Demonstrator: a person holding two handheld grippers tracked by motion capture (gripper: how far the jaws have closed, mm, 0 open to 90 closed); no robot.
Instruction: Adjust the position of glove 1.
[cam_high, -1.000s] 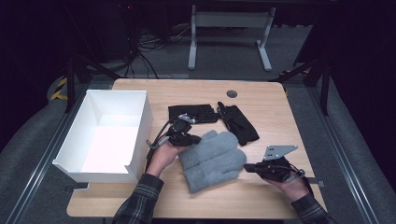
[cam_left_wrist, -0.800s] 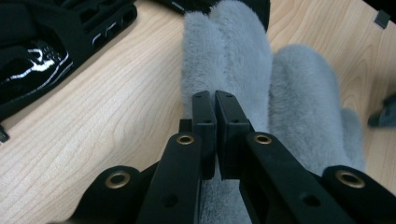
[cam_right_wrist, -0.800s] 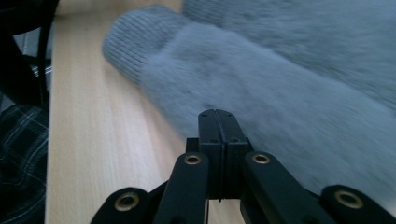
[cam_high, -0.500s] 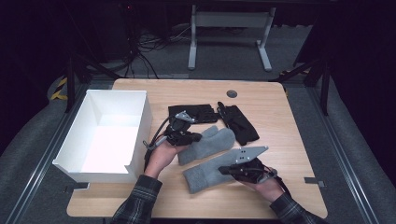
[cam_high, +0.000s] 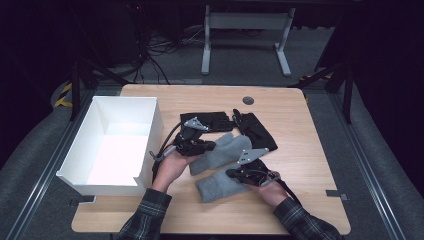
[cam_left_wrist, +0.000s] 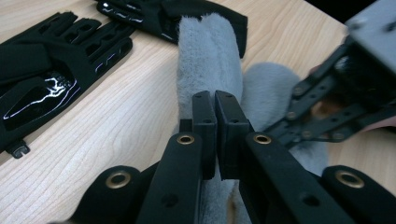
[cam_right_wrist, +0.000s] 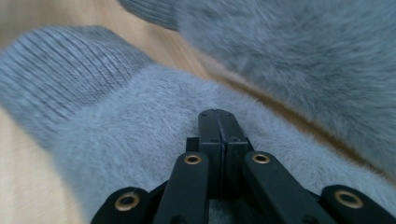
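Two fuzzy grey mittens lie side by side at the table's middle. My left gripper (cam_high: 210, 146) is shut on the cuff end of the farther grey mitten (cam_high: 227, 149), whose pile runs away from the jaws (cam_left_wrist: 208, 60). My right gripper (cam_high: 231, 174) is shut on the nearer grey mitten (cam_high: 217, 187), its jaws pressed into the fuzzy pile (cam_right_wrist: 140, 135) just past the ribbed cuff. The farther mitten (cam_right_wrist: 303, 46) crosses the top of the right gripper view.
Behind the mittens lie two black gloves (cam_high: 212, 120) (cam_high: 257, 131), also in the left gripper view (cam_left_wrist: 56, 70). An open white box (cam_high: 125, 99) stands at the table's left. Bare wood (cam_high: 310, 165) stretches to the right.
The mittens lay stacked in one heap; now they lie apart. My right gripper has moved left and drawn the nearer mitten toward the front edge. The left gripper has barely moved.
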